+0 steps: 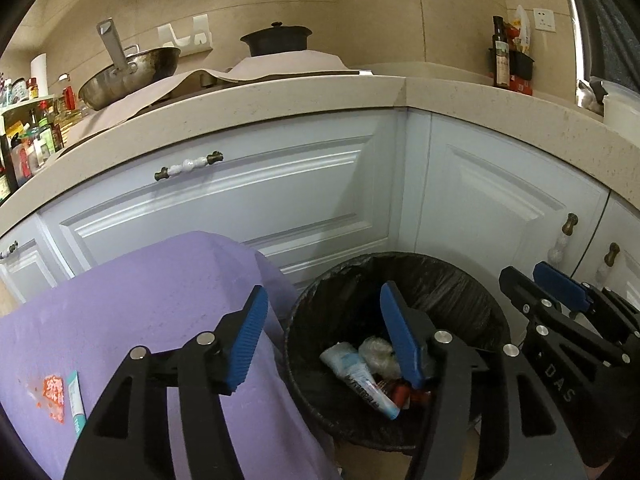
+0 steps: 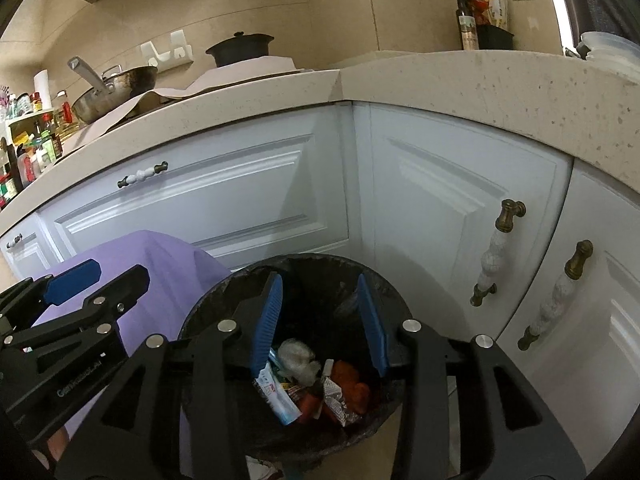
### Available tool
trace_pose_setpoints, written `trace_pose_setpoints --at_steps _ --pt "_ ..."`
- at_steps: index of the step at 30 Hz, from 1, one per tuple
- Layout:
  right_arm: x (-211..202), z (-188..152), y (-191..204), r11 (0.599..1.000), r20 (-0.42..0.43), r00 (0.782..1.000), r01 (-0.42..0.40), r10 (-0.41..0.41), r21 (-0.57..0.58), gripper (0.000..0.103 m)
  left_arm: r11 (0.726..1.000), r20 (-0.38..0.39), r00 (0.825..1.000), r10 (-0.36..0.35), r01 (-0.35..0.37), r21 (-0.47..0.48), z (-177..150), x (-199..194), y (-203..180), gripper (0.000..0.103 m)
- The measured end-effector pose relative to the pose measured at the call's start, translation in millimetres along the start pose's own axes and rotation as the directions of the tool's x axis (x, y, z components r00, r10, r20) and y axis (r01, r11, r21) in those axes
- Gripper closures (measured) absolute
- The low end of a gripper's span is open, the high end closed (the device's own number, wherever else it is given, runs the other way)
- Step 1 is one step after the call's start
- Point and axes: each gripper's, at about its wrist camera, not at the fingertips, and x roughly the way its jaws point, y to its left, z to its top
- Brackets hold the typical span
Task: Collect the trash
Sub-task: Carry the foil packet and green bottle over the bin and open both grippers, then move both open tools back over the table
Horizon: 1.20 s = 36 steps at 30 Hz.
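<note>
A round bin with a black liner [image 1: 304, 300] stands on the floor by the cabinet corner. In it lie a white-blue tube [image 1: 360, 380], crumpled clear plastic [image 1: 378, 354] and red wrappers [image 1: 400, 394]. My left gripper [image 1: 323, 292] is open and empty, its right finger over the bin and its left over a purple cloth [image 1: 140, 320]. An orange wrapper [image 1: 54, 396] and a teal-white packet [image 1: 76, 400] lie on that cloth. My right gripper [image 2: 319, 280] hangs open over the bin [image 2: 208, 308], nothing between its pads. Below it I see the tube [image 2: 276, 396] and orange wrappers [image 2: 352, 384].
White cabinet doors [image 2: 240, 200] with brass-and-white handles [image 2: 494, 256] stand close behind the bin. Above runs a beige countertop [image 1: 280, 96] bearing a wok [image 1: 128, 72], a black pot [image 1: 276, 40] and bottles [image 1: 501, 54]. The two grippers sit side by side.
</note>
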Motion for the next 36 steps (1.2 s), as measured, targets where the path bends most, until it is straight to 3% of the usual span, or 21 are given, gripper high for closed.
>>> trace_pose_setpoints --at_steps 10,20,27,36 --pt "-17 0 25 0.999 0.005 0.999 -0.036 0.036 -0.01 0.063 0.999 0.011 0.999 0.032 -0.032 -0.032 -3 -22 24 0.039" --pt "-41 -7 94 0.986 -0.018 0.987 -0.159 0.159 -0.053 0.061 0.986 -0.015 0.993 0.119 -0.12 -0.117 -31 -60 91 0.036" --pt "-53 -17 152 0.963 -0.05 0.967 -0.252 0.248 -0.093 0.058 0.957 -0.062 0.975 0.213 -0.221 -0.186 -62 -88 153 0.036" --pt "-59 -33 215 0.931 -0.109 0.943 -0.329 0.315 -0.154 0.058 0.9 -0.127 0.941 0.315 -0.338 -0.275 -102 -121 225 0.036"
